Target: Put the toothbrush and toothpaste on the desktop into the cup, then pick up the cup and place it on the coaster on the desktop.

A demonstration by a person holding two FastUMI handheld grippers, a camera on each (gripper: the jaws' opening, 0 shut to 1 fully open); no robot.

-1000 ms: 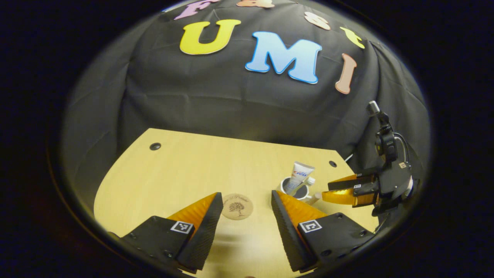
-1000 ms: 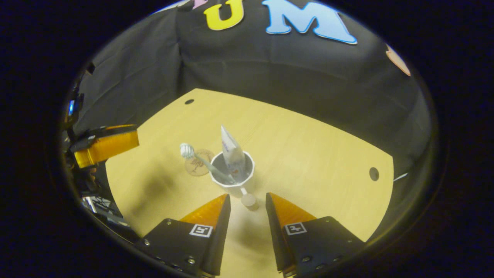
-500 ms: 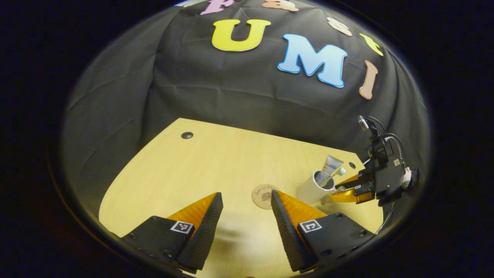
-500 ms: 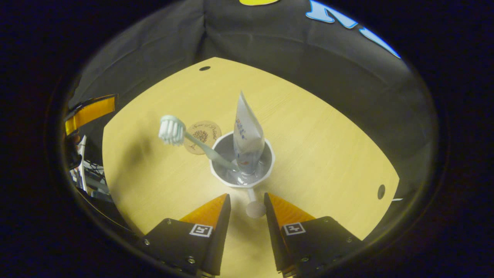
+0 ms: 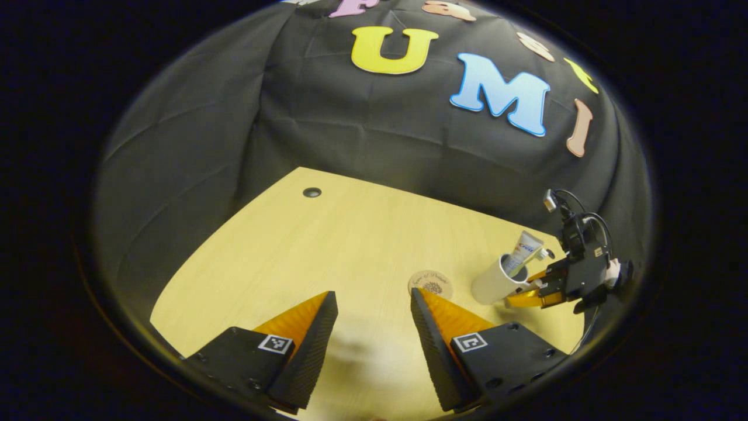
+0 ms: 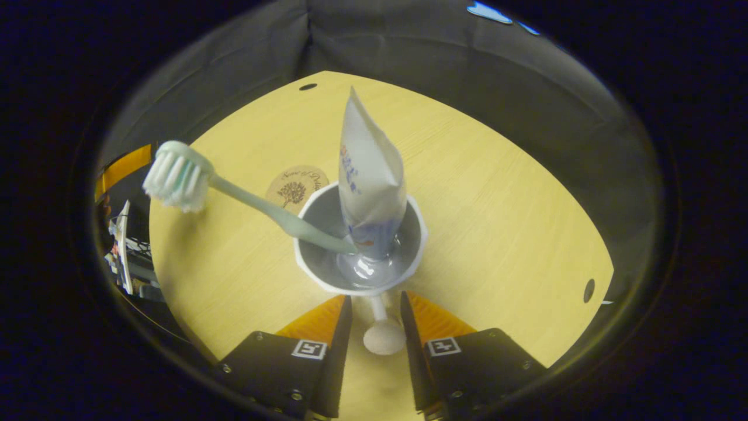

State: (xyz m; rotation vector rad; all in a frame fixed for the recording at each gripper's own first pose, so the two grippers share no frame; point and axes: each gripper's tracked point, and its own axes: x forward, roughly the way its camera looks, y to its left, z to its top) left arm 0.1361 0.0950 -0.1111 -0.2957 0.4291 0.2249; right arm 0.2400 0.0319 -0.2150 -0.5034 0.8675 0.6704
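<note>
Loading is done: the pale green toothbrush (image 6: 245,199) and white toothpaste tube (image 6: 369,175) stand in my white cup (image 6: 359,248). My right gripper (image 6: 374,336) straddles its knobbed handle (image 6: 383,333), fingers narrow, contact unclear. Left gripper (image 5: 374,327) wide, empty. Cup sits near the desktop's (image 5: 327,245) right edge, beside the round cork coaster (image 5: 430,285); transfer remains.

Both views are dim overall, the wooden desktop (image 5: 327,245) being the brightest surface while the booth's cloth wall (image 5: 234,134) stays dark with faint folds. Fisheye distortion bends the desktop's edges into curves and darkens each round picture toward its rim. A soft blurred shadow lies on the desktop between the left gripper's fingers (image 5: 304,345); in the right gripper view the toothbrush (image 6: 175,178) head is slightly soft.
</note>
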